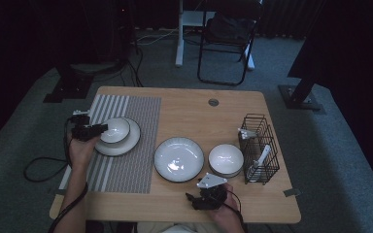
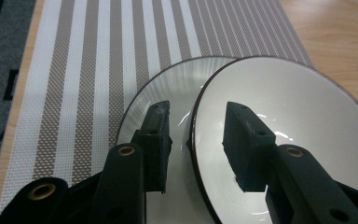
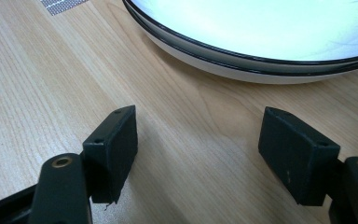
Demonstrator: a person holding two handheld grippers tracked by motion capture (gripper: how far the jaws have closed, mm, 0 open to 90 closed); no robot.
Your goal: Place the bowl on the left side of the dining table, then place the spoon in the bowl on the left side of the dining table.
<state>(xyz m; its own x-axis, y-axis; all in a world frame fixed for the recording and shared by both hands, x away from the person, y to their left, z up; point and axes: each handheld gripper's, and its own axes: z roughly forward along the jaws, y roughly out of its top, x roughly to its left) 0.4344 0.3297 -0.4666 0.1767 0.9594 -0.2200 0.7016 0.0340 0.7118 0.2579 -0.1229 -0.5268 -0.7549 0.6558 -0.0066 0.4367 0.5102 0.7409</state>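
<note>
My left gripper [image 1: 99, 129] sits at the near-left rim of the small bowl [image 1: 115, 130], which rests on the plate [image 1: 128, 141] on the striped mat [image 1: 131, 160] at the left of the bench [image 1: 189, 109]. In the left gripper view the jaws straddle the bowl's dark rim [image 2: 196, 140], one pad outside over the plate [image 2: 168, 93], the other inside the bowl [image 2: 298, 112]; there is a gap on both sides, so the gripper is open and grips nothing. The bowl lies straight ahead of this gripper, and its rim runs along between the pads, so I judge that pulling straight back along the jaws would clear it without dragging it. My right gripper [image 1: 194, 198] rests low at the near edge of the bench, jaws wide apart with bare wood between them, and the big plate [image 3: 261, 42] is just ahead of it. The left hand [image 1: 81, 150] is by far the nearer to the bowl.
</note>
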